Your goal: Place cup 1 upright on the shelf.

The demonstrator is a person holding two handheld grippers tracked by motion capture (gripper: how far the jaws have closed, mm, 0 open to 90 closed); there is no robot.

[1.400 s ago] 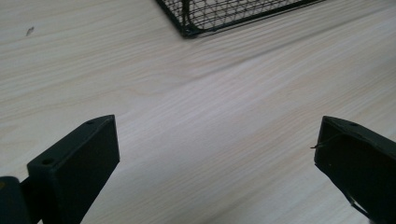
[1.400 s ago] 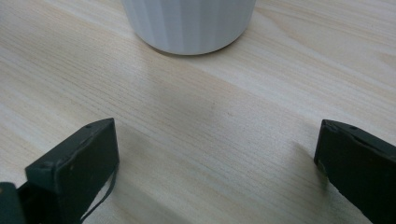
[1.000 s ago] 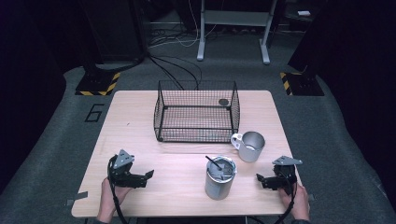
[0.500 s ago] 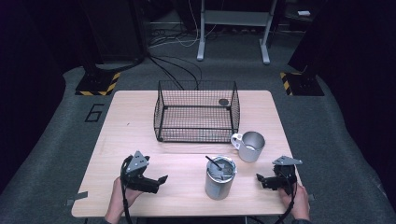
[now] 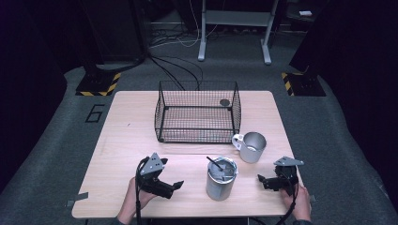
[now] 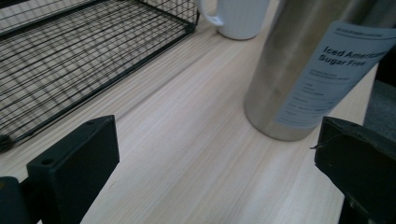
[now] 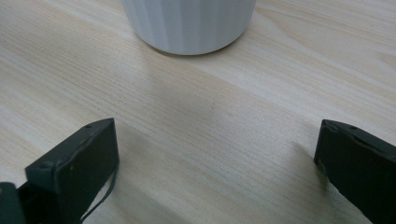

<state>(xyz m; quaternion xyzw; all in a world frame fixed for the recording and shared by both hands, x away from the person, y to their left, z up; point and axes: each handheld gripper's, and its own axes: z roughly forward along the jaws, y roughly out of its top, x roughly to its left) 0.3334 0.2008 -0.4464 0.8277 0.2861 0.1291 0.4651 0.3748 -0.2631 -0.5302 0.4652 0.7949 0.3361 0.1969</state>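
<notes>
In the high view, the tall brushed-steel tumbler [image 5: 221, 179] with a dark straw stands low in the frame, between the left gripper [image 5: 174, 186] at lower left and the right gripper [image 5: 261, 180] at lower right. A white metal mug [image 5: 251, 146] sits just above it, below the black wire basket [image 5: 197, 111] at the centre of the pale wooden table [image 5: 126, 136].

In the left gripper view, the jaws stand wide apart; the tumbler [image 6: 317, 65], labelled, fills the upper right, the basket [image 6: 79, 56] the upper left.

In the right gripper view, the jaws stand apart and empty, with the mug [image 7: 189, 23] at top centre.

A light wooden table [image 5: 122, 140] is seen on grey carpet. A black wire basket [image 5: 197, 112] is set at its middle. A steel tumbler [image 5: 221, 179] is placed nearer than the basket, and a white mug [image 5: 251, 146] just beside the basket's near right corner.
</notes>
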